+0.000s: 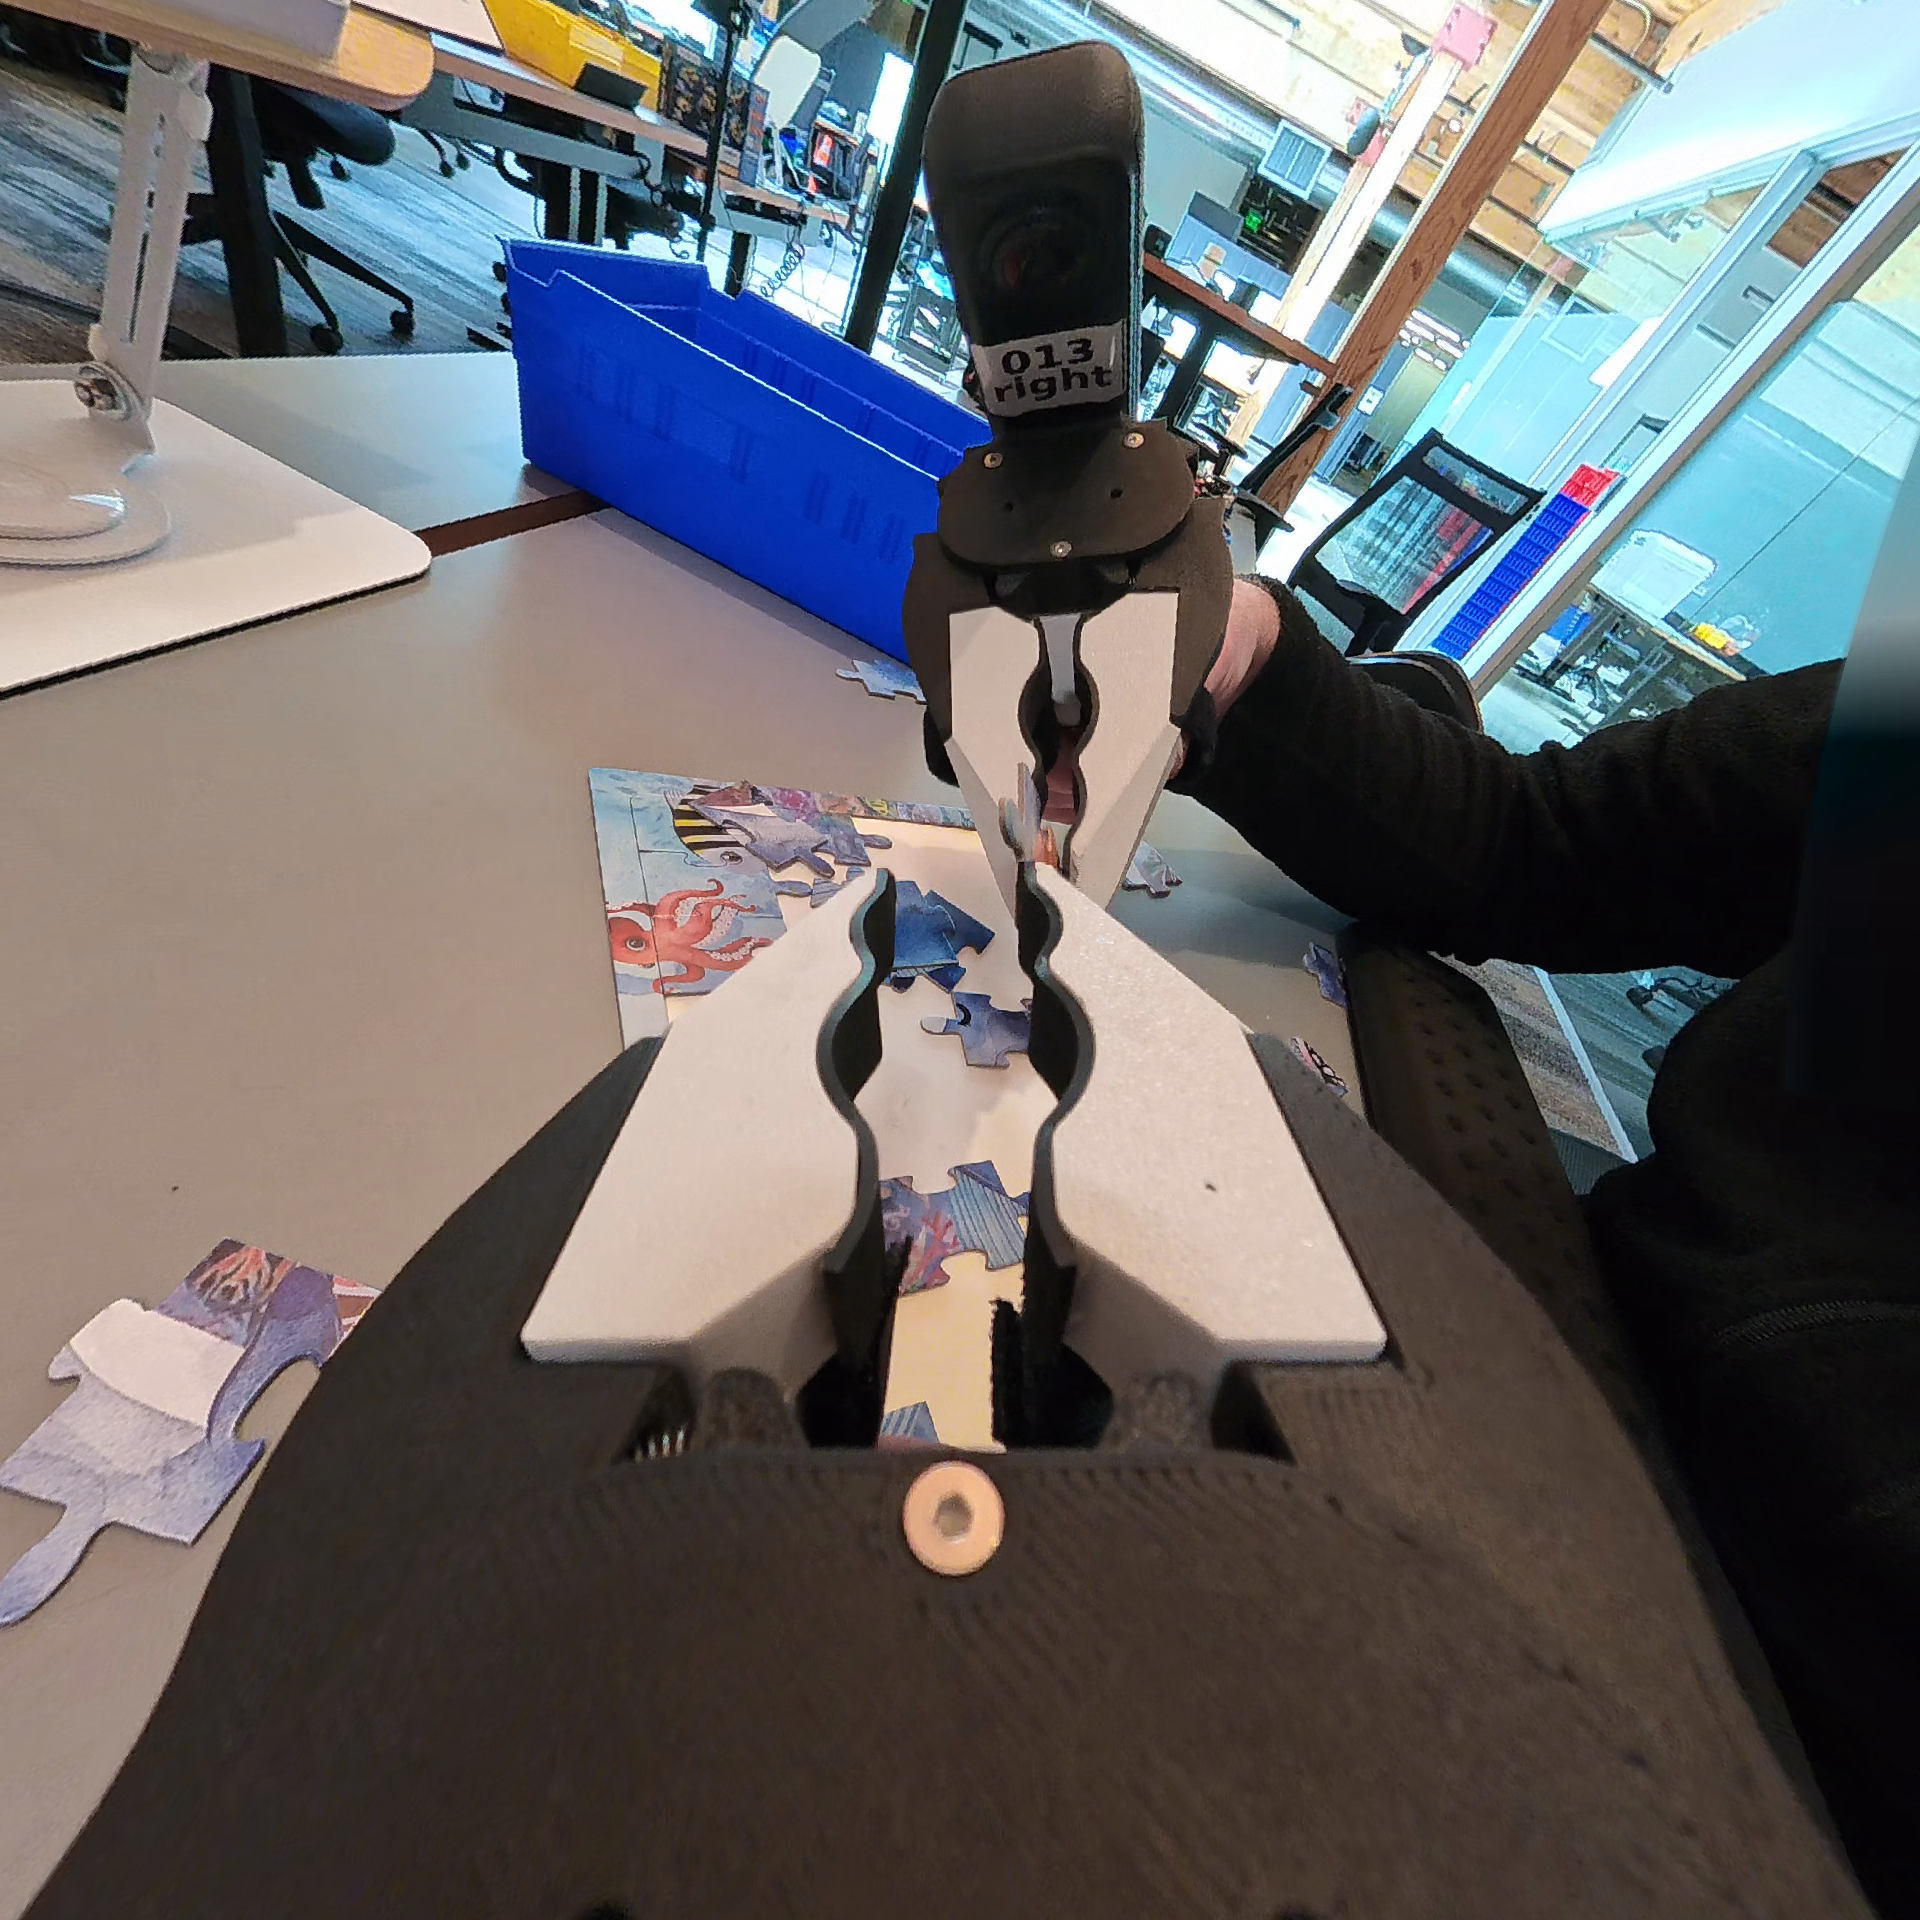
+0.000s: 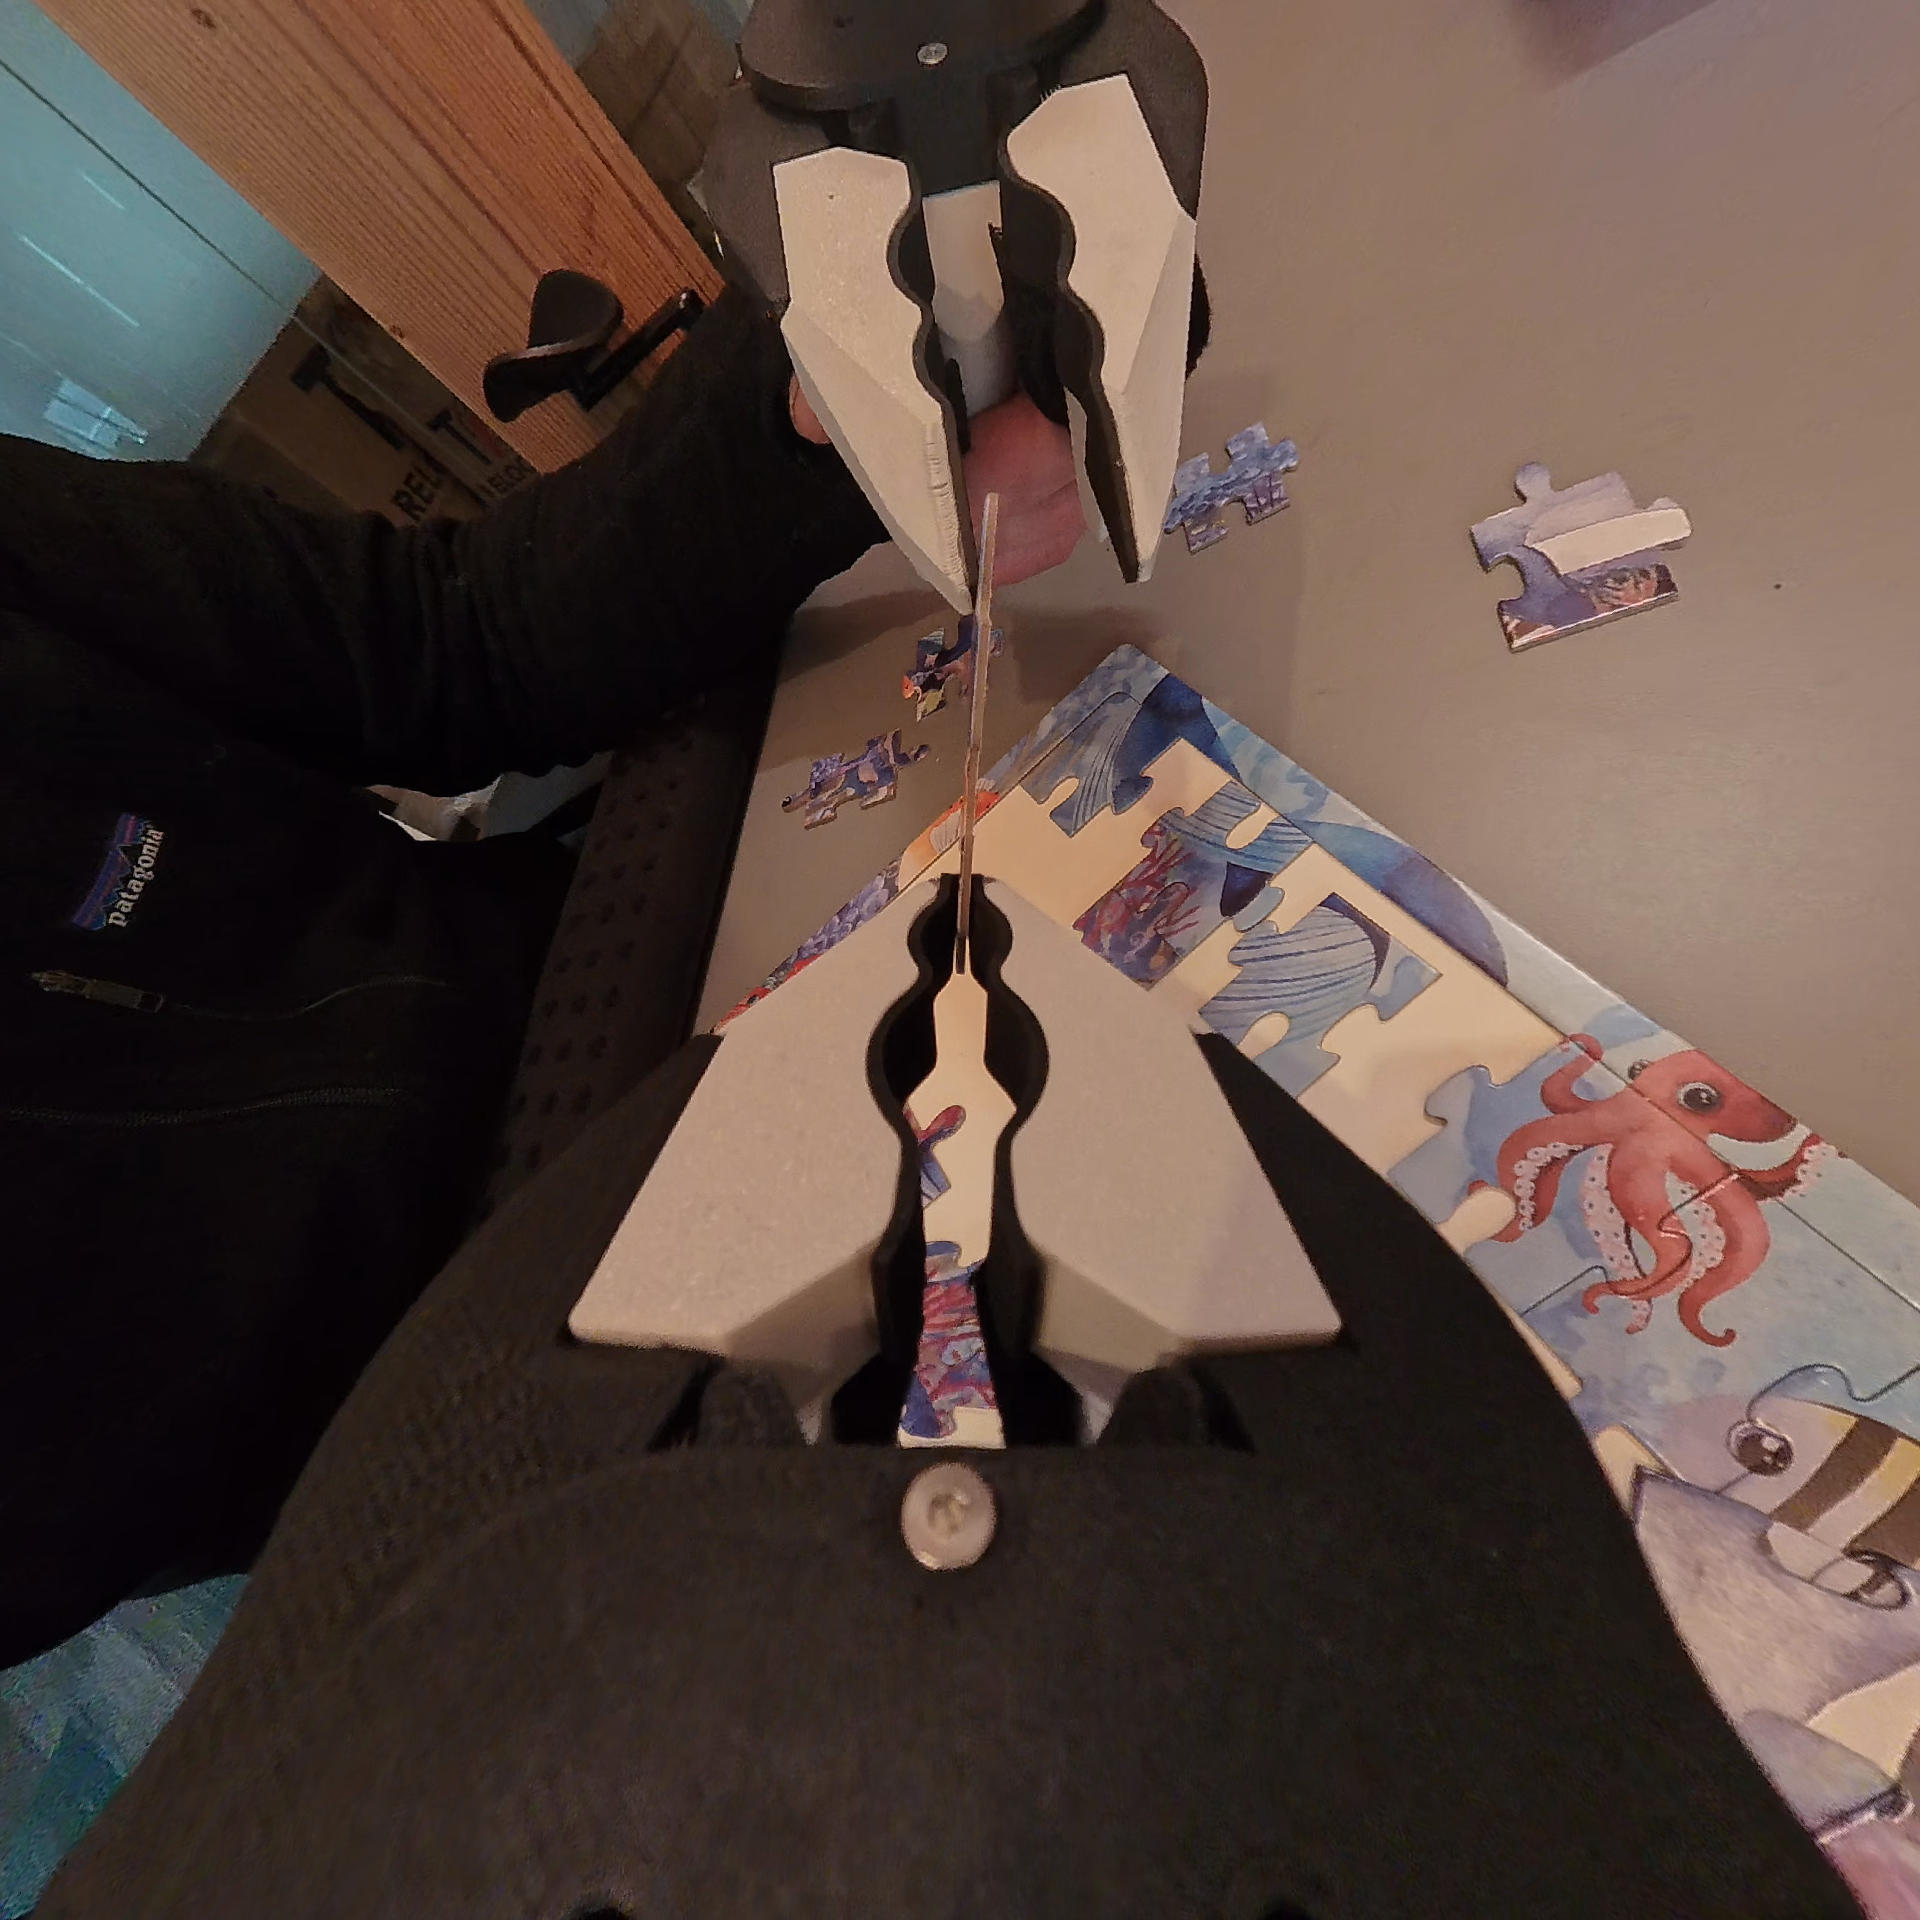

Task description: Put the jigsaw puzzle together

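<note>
Both my grippers share one build: matte black printed body, one silver screw centred on top. Left gripper (image 1: 956, 894) and right gripper (image 2: 966, 894) each carry two pale grey wedge fingers (image 1: 727, 1153) with wavy black inner pads. Right unit bears a white label (image 1: 1049, 376). Operator wears black fleece sleeves (image 1: 1455, 810)

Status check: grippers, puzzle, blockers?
Right gripper shut on puzzle piece, held edge-on. Left gripper open at piece's far end. Puzzle board part-filled below.

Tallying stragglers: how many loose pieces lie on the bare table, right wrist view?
4 pieces: two right of the left hand-held gripper, two by the board's corner; others maybe hidden.
</note>
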The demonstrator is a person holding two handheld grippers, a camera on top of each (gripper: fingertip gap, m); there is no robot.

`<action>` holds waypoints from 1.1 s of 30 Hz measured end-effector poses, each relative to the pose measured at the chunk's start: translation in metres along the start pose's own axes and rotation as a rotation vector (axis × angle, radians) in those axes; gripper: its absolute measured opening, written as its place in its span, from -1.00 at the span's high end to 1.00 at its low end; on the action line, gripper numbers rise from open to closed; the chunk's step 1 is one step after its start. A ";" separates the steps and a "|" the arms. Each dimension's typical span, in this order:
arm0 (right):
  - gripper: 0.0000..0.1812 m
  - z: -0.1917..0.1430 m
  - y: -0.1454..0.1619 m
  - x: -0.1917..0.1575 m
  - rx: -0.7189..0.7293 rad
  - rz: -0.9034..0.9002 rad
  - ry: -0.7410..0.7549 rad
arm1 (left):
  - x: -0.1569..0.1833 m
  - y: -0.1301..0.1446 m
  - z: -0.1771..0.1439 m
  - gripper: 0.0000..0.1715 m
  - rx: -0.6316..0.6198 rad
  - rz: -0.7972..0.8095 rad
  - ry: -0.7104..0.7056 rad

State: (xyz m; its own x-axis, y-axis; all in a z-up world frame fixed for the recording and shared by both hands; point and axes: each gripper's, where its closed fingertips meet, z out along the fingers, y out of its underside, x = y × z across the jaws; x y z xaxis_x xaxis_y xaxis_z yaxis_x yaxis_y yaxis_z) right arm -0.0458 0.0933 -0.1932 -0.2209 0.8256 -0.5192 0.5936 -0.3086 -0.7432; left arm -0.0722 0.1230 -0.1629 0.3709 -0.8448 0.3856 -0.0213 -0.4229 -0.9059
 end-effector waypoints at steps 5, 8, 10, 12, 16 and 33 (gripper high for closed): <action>1.00 0.005 0.004 -0.001 -0.024 0.004 -0.010 | 0.000 0.004 0.001 0.75 -0.020 0.005 -0.001; 1.00 0.007 0.007 -0.001 -0.036 0.005 -0.013 | 0.001 0.005 0.002 0.75 -0.030 0.008 -0.001; 1.00 0.008 0.008 -0.001 -0.040 0.004 -0.010 | 0.001 0.006 0.002 0.75 -0.031 0.011 -0.001; 1.00 0.008 0.007 -0.001 -0.040 0.004 -0.011 | 0.001 0.005 0.002 0.76 -0.030 0.011 -0.002; 1.00 0.007 0.007 -0.001 -0.036 0.003 -0.006 | 0.000 0.005 0.002 0.76 -0.027 0.012 -0.006; 1.00 0.004 0.001 0.000 -0.006 -0.005 0.001 | -0.003 0.000 0.001 0.74 -0.002 0.008 -0.027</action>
State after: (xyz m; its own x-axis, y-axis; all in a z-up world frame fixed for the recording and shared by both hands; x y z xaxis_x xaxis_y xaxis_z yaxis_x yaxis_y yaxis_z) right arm -0.0478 0.0913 -0.1957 -0.2225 0.8276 -0.5153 0.5973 -0.3020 -0.7430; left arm -0.0726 0.1261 -0.1644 0.3957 -0.8390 0.3736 -0.0262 -0.4169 -0.9086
